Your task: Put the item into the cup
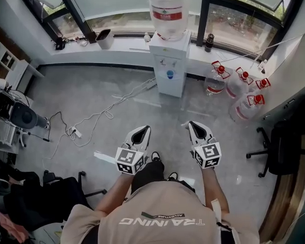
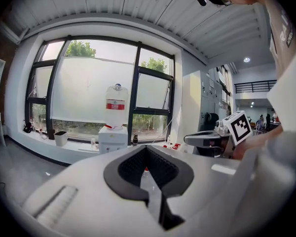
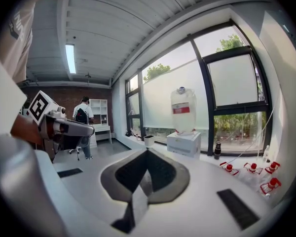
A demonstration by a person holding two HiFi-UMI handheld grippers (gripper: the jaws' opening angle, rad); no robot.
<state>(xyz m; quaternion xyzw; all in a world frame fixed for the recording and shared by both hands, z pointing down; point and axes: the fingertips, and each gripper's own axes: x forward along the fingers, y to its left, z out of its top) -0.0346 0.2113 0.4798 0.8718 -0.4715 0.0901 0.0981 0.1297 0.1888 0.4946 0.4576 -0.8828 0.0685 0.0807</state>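
Note:
No cup or item to be put into it can be made out with certainty. My left gripper (image 1: 146, 128) (image 2: 147, 147) is held at waist height, its jaws shut with nothing between them. My right gripper (image 1: 189, 123) (image 3: 147, 151) is level with it, about a hand's width to its right, also shut and empty. Both point toward a white water dispenser (image 1: 171, 65) (image 2: 112, 138) (image 3: 183, 143) that stands against the window wall a few steps ahead. A small blue round thing (image 1: 170, 74) sits on the dispenser's front; whether it is a cup I cannot tell.
Three spare water jugs with red caps (image 1: 240, 91) lie right of the dispenser. A white cable with a power strip (image 1: 76, 132) trails over the grey floor at left. A dark bin (image 1: 104, 38) and a dark bottle (image 1: 209, 42) stand on the windowsill. Office chairs (image 1: 282, 146) flank me.

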